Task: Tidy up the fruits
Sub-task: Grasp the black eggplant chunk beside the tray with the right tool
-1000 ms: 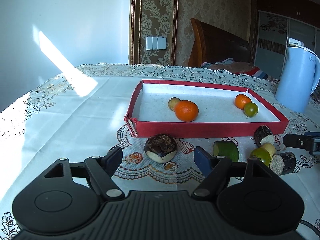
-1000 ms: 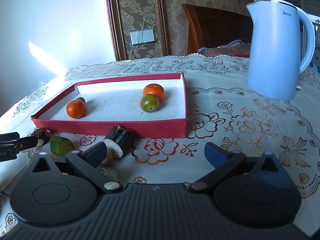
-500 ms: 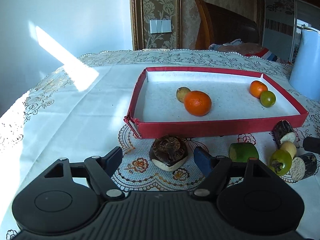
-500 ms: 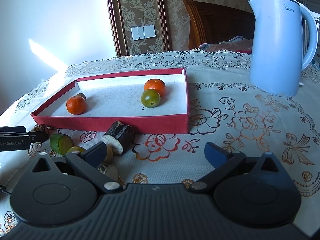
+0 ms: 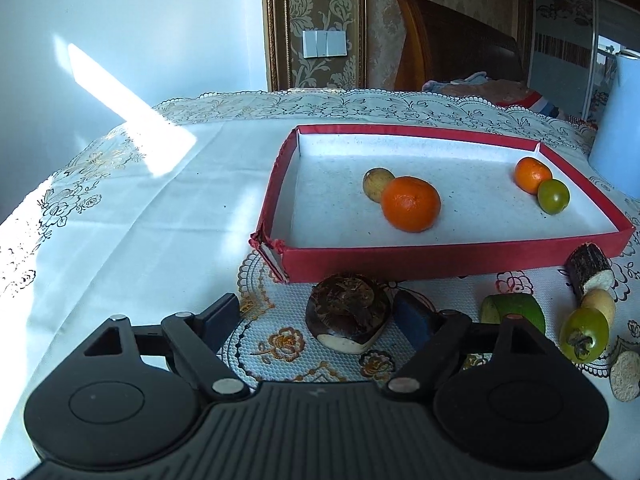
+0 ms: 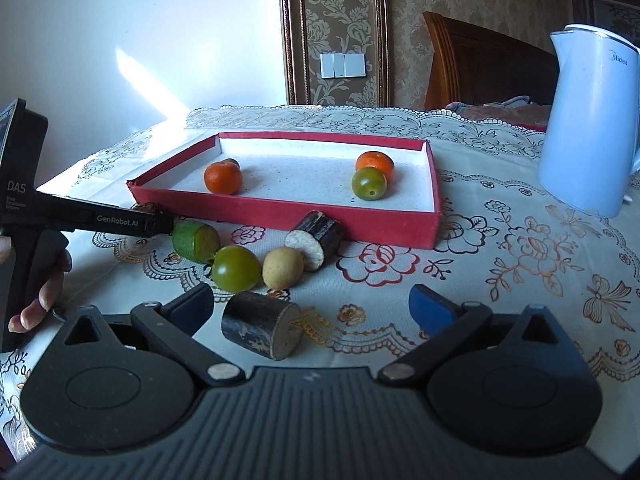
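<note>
A red tray (image 5: 440,266) (image 6: 288,222) holds two oranges (image 5: 410,204) (image 5: 532,175), a green fruit (image 5: 553,196) and a small yellow fruit (image 5: 376,184). My left gripper (image 5: 324,318) is open around a dark brown taro piece (image 5: 348,312) on the cloth in front of the tray. My right gripper (image 6: 312,306) is open and empty, with a dark cut cylinder (image 6: 262,330) lying between its fingers. A green cut piece (image 6: 196,240), a green fruit (image 6: 235,269), a yellow fruit (image 6: 282,267) and another dark cylinder (image 6: 316,238) lie ahead.
A pale blue kettle (image 6: 588,120) stands right of the tray. The left gripper's body (image 6: 80,220) and the hand holding it show at the left in the right wrist view. A wooden chair (image 5: 452,52) stands behind the table.
My left gripper moved forward, so the taro now sits between its open fingers. My right gripper pulled back and left, bringing the loose fruit pieces into full view.
</note>
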Action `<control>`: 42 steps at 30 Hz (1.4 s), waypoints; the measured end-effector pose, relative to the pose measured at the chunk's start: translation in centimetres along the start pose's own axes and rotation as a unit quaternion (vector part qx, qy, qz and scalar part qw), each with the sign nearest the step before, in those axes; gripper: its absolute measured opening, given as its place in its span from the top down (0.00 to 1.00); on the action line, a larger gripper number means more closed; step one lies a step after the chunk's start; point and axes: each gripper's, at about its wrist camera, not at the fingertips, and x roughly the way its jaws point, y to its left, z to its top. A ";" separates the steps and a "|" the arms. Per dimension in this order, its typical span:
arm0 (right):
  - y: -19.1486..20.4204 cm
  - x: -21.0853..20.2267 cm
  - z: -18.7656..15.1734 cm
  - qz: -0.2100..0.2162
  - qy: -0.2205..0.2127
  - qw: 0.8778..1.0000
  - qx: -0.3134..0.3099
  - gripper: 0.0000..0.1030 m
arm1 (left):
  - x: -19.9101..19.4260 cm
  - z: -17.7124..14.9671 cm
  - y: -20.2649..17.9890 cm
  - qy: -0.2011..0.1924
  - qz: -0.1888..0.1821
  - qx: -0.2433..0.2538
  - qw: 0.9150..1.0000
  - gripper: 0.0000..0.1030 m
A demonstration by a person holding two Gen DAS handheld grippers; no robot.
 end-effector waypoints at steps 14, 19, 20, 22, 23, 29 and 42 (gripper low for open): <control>0.8 1.6 -0.2 0.023 0.042 0.999 -0.016 0.28 | -0.1 0.0 0.3 -0.002 -0.006 -0.006 1.000 0.18; 1.0 1.5 -0.2 0.022 0.039 0.999 -0.020 0.33 | -0.3 0.0 0.5 -0.007 -0.019 -0.012 1.000 0.18; 1.0 1.5 -0.2 0.020 0.038 0.999 -0.019 0.35 | -0.4 -0.1 0.5 -0.009 -0.019 -0.012 1.000 0.18; 0.9 1.4 -0.2 0.015 0.037 0.999 -0.017 0.42 | -0.5 -0.1 0.4 -0.010 -0.026 -0.009 1.000 0.18; 0.9 1.4 -0.2 0.014 0.038 0.999 -0.016 0.43 | -0.6 -0.1 0.3 -0.012 -0.029 -0.007 0.999 0.19; 1.7 1.3 -0.3 0.009 0.041 0.998 -0.043 0.45 | -0.9 -0.4 -0.5 -0.014 -0.042 0.021 0.999 0.35; 1.4 1.1 -0.4 0.003 0.036 0.999 -0.038 0.58 | -0.9 -0.4 -0.3 -0.017 -0.034 0.014 0.999 0.56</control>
